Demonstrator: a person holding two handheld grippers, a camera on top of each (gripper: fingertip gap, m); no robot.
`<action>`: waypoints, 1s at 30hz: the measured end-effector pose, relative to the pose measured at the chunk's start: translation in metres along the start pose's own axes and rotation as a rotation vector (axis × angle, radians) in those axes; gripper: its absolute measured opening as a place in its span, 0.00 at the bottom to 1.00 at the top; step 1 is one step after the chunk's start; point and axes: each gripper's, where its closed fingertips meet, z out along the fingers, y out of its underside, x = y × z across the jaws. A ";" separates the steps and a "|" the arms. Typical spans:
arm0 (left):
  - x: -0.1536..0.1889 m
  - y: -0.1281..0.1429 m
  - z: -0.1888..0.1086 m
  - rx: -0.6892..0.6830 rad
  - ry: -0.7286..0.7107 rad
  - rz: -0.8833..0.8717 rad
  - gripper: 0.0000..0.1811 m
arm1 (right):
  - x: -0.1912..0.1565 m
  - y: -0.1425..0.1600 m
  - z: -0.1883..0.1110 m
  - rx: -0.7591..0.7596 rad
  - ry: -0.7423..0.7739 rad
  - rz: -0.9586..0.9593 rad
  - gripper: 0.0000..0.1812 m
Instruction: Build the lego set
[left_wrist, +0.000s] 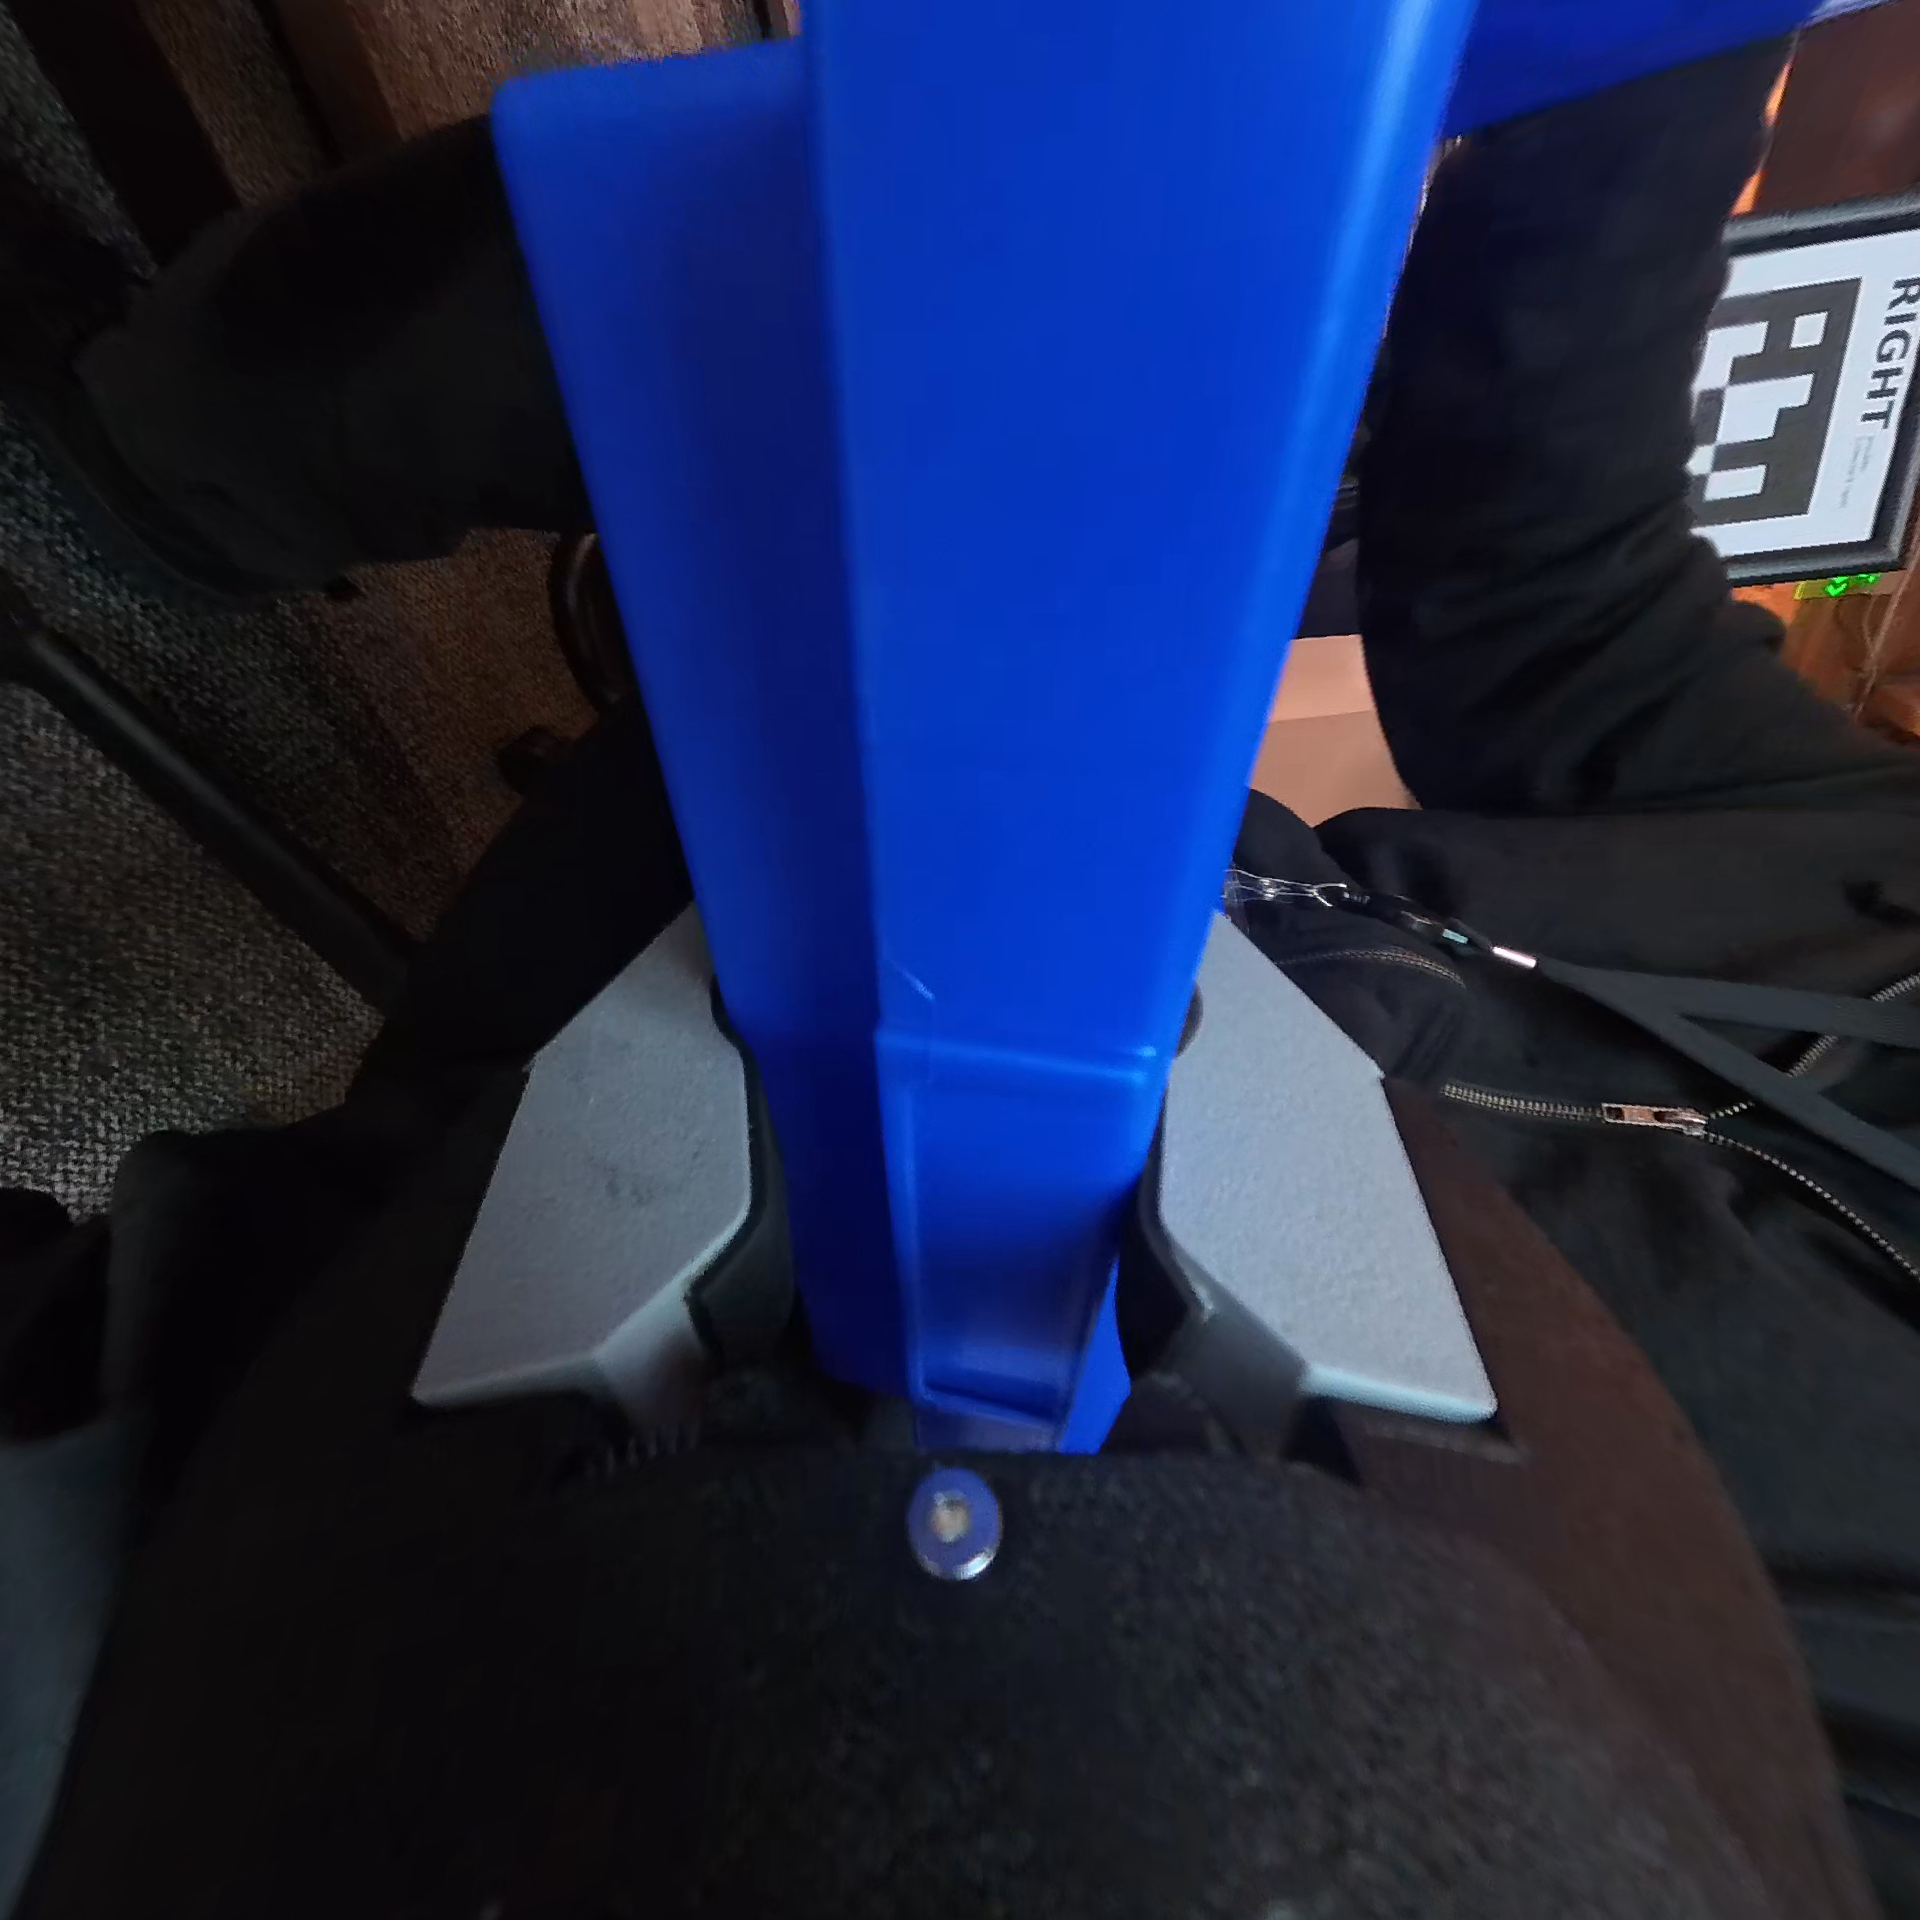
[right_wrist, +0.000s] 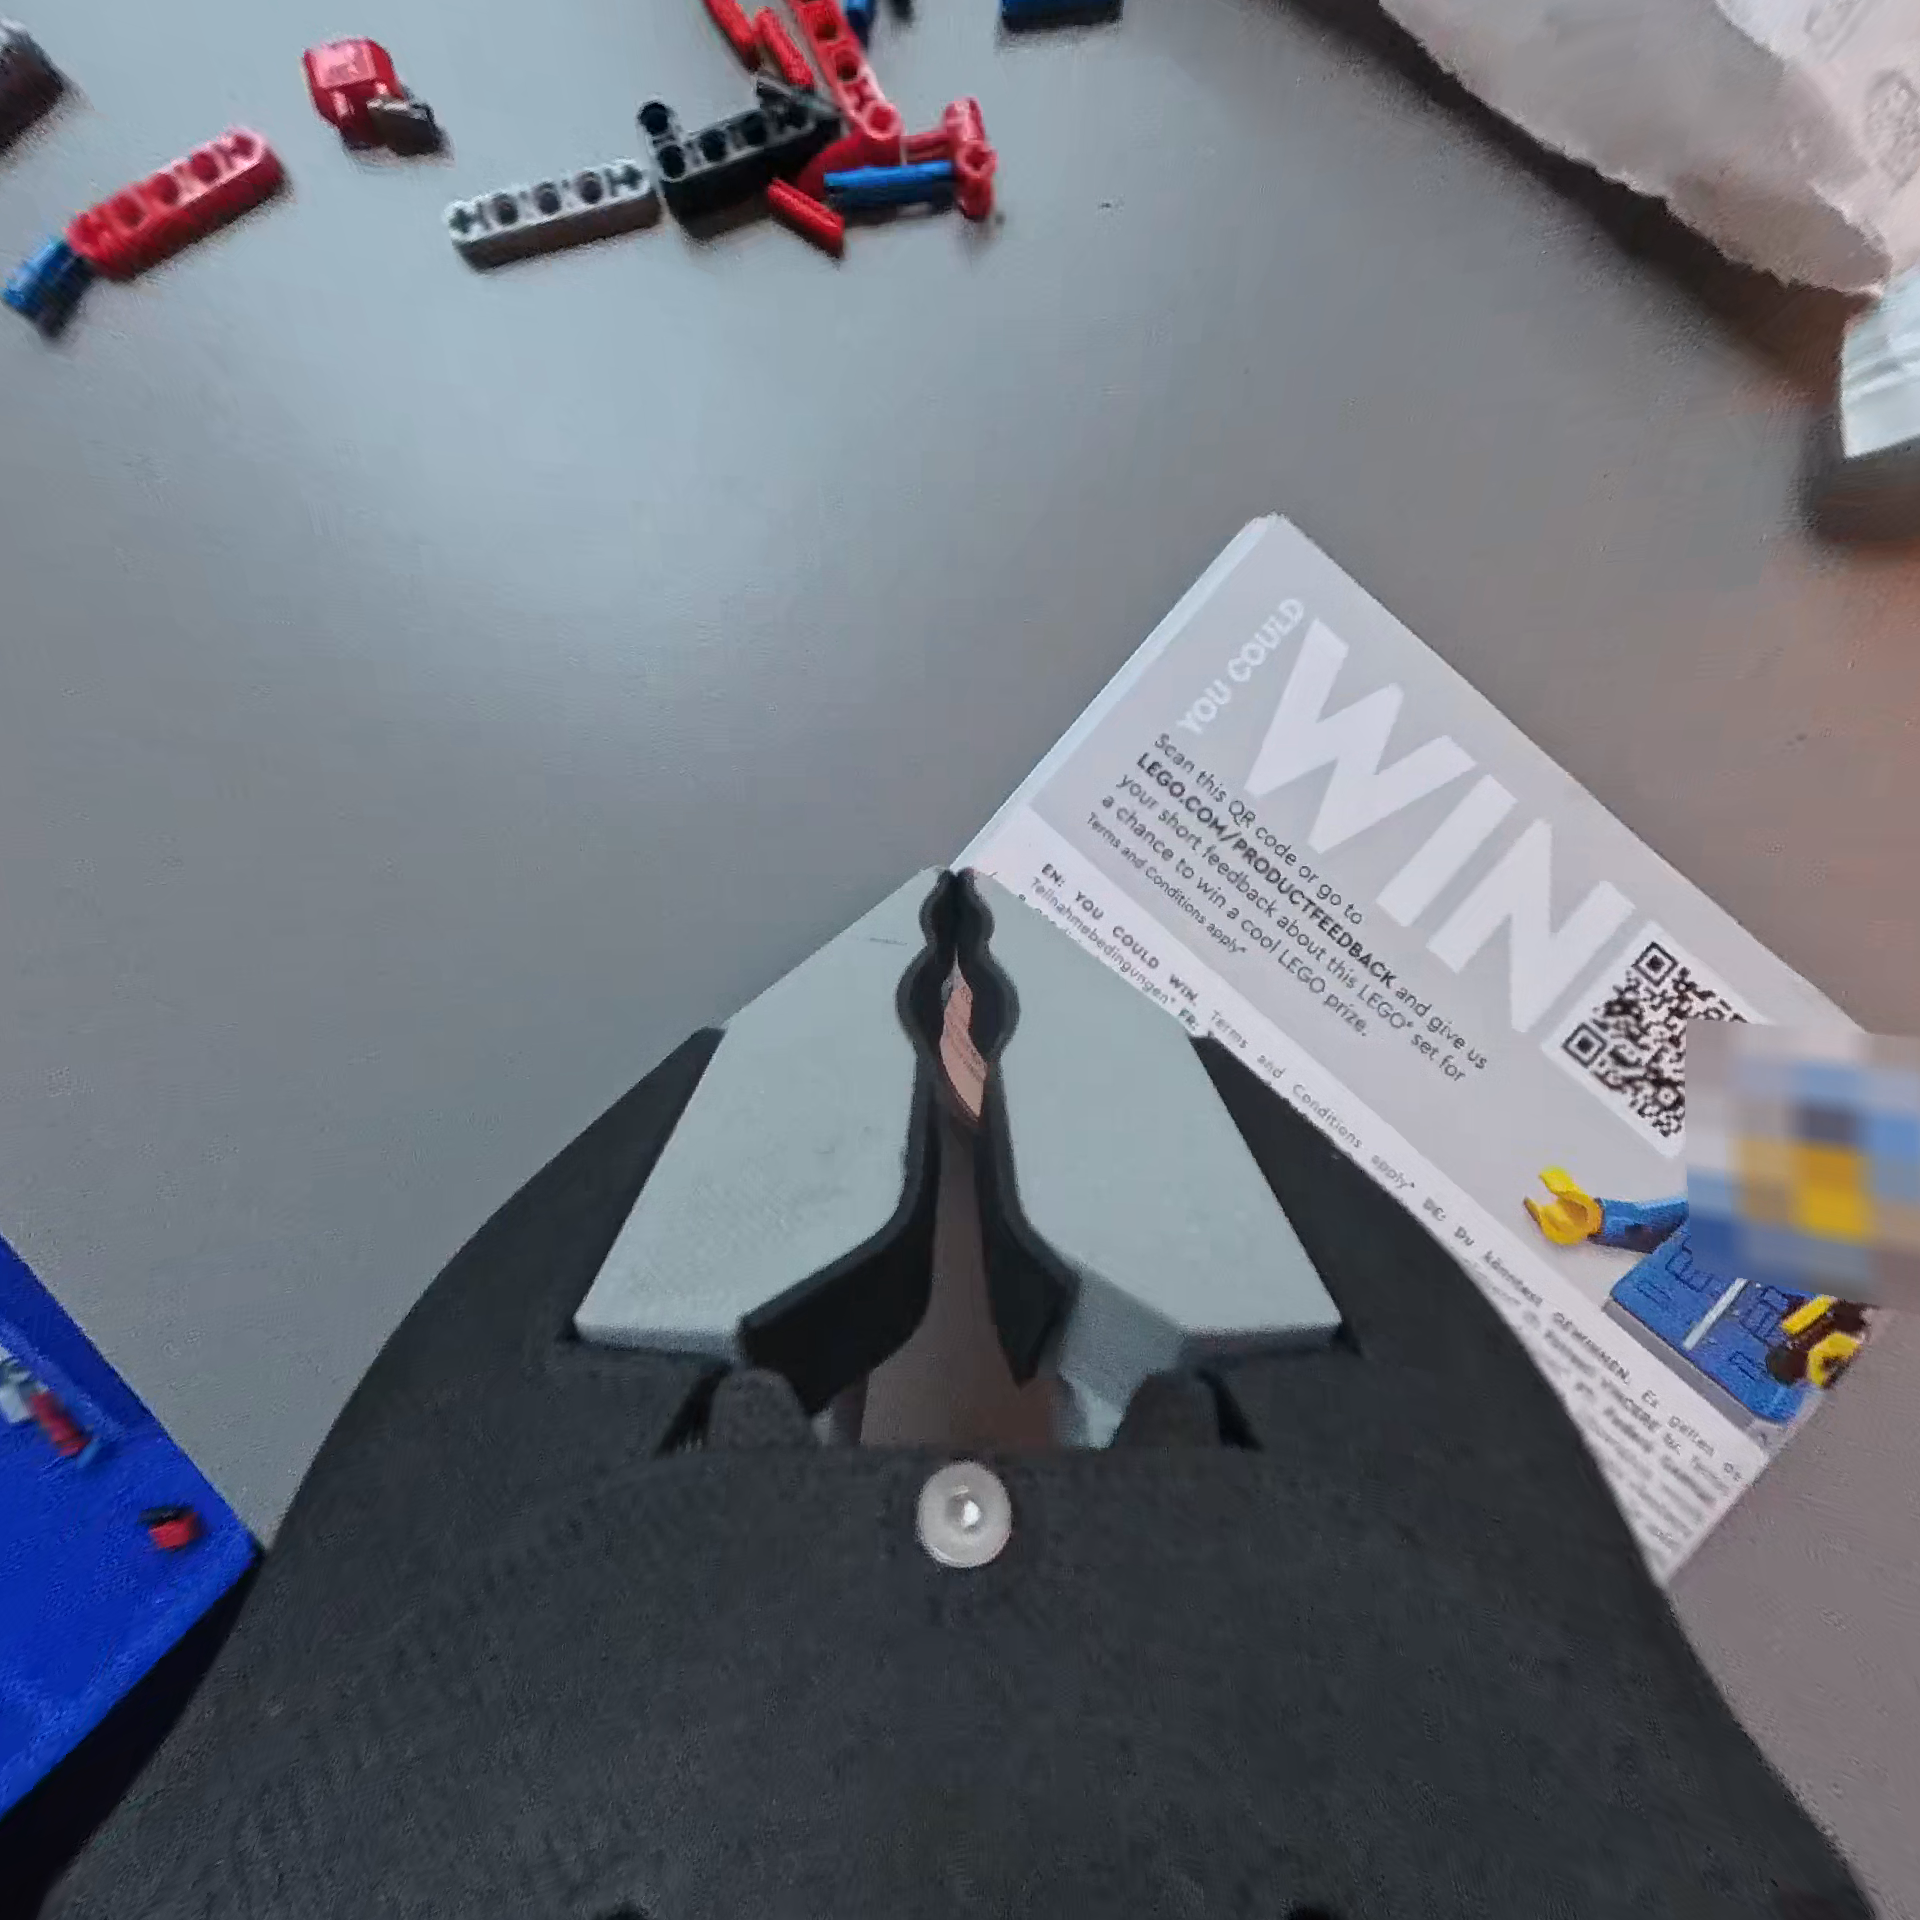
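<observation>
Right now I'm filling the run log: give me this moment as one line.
left gripper: shut on blue tray | right gripper: shut on booklet | loose lego pieces: untouched on grey table

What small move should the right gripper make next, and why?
Probably open the right gripper and let go of the printed paper booklet: its jaws are pinched on a page edge, while the loose red, black and grey lego beams lie untouched across the grey table.

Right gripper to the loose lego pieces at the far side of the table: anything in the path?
Nothing visible. The right gripper sits shut at the corner of the printed instruction booklet; only bare grey tabletop lies between it and the red, black and grey lego beams. The torn white paper bag is off right.
</observation>
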 end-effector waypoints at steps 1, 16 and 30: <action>0.000 0.000 0.001 -0.001 0.000 0.001 0.42 | 0.008 -0.004 -0.002 0.012 -0.009 0.027 0.00; 0.002 -0.001 0.000 0.002 -0.015 0.003 0.42 | 0.155 -0.177 -0.284 0.843 0.165 0.254 0.00; 0.005 -0.001 -0.001 0.000 -0.013 0.016 0.42 | 0.108 -0.179 -0.276 0.929 0.087 0.188 0.00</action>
